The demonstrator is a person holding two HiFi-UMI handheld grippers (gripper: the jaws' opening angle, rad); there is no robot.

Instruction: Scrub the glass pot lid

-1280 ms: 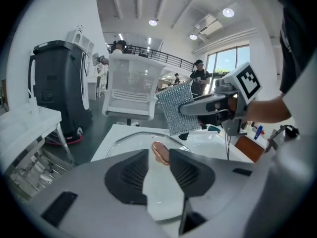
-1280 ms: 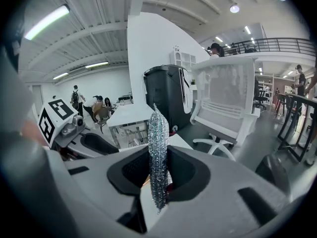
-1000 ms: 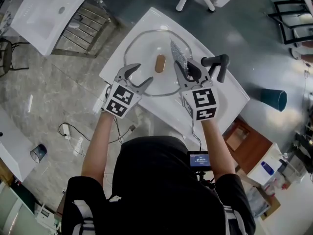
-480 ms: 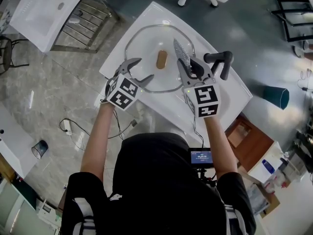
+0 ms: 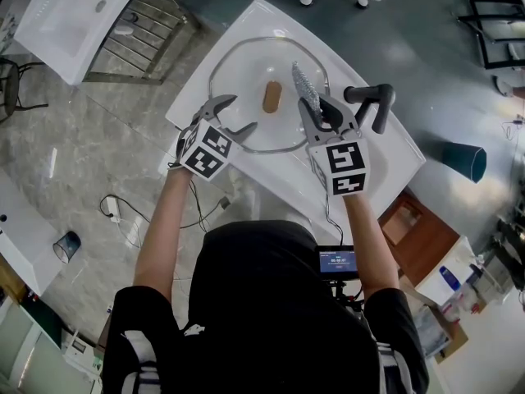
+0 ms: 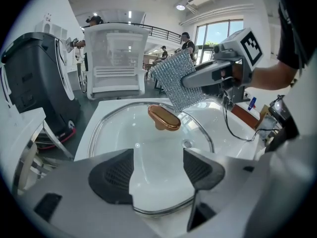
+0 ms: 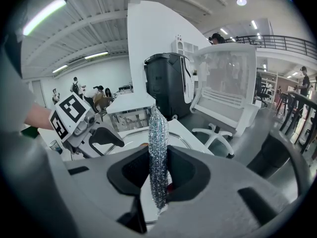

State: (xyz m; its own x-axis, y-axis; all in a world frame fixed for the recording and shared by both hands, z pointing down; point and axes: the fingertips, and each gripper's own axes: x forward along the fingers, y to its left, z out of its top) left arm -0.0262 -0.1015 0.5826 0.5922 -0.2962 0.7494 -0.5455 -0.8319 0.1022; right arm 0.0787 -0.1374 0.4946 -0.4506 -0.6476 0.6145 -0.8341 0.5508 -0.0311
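Observation:
The glass pot lid [image 5: 246, 64] lies flat in a white basin [image 5: 246, 23], its copper knob [image 5: 271, 97] at the middle. My left gripper [image 5: 240, 113] hangs open over the lid's near-left rim, nothing between its jaws. In the left gripper view the lid [image 6: 124, 133] and knob [image 6: 164, 118] lie just beyond the gripper [image 6: 157, 170]. My right gripper [image 5: 318, 109] is shut on a silver mesh scrub cloth [image 5: 305, 87], held upright over the lid's right side. The cloth [image 7: 157, 148] stands between the right gripper's [image 7: 157, 175] pads.
A black faucet handle [image 5: 373, 105] stands at the basin's right edge, close to my right gripper. A metal rack [image 5: 139, 35] and another white basin [image 5: 74, 15] sit to the left. A teal cup [image 5: 459, 162] and cables [image 5: 115, 212] lie on the floor.
My left gripper has shifted a little left along the lid's near rim, with its jaws spread wider. The right gripper still holds the cloth in about the same spot.

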